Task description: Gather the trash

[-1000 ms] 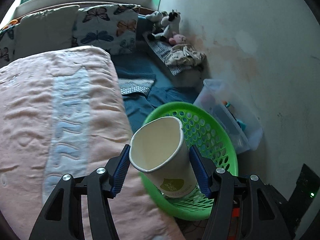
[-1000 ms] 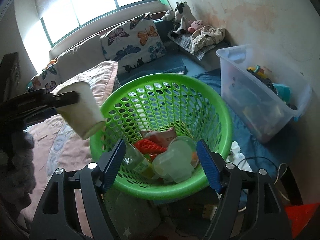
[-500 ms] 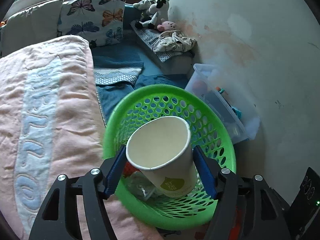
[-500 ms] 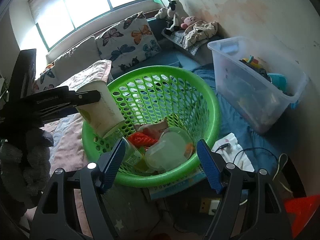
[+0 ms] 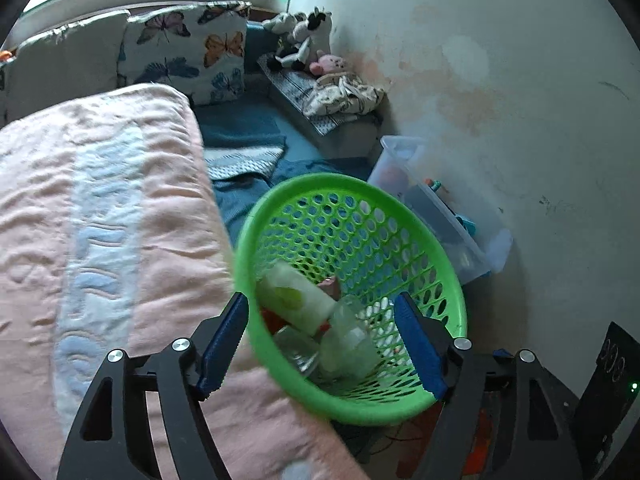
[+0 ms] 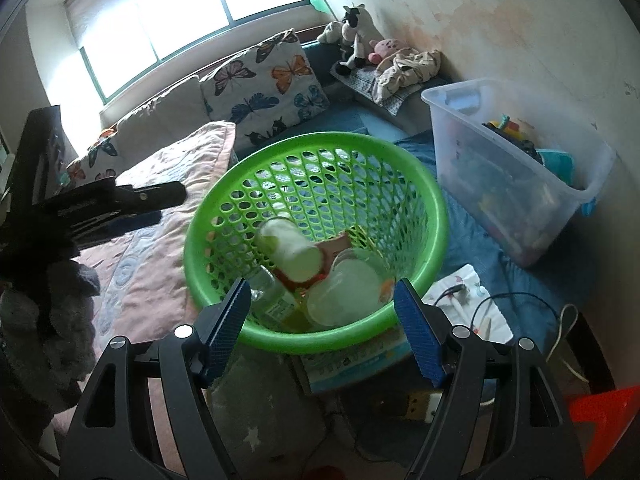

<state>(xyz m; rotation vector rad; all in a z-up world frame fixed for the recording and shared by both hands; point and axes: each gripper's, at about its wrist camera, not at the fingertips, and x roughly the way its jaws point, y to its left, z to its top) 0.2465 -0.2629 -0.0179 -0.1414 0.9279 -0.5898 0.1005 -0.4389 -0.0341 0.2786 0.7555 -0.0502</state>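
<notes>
White paper cup (image 5: 294, 300), seemingly tipped over, inside green basket (image 5: 436, 256)

Daylight pours in through the wide window (image 6: 192, 20) at the far end, so bright that its panes burn out to plain white in the right wrist view. The rest of the room is dim and slightly greenish. The pale, stained plaster wall (image 5: 500, 92) takes soft, even light with no hard shadows. Both views bulge like a fishbowl, straight lines bend, and the corners go black. The round green perforated plastic basket (image 5: 452, 272) smears at its near rim, and the white paper cup (image 5: 296, 300) inside it is blurred.
</notes>
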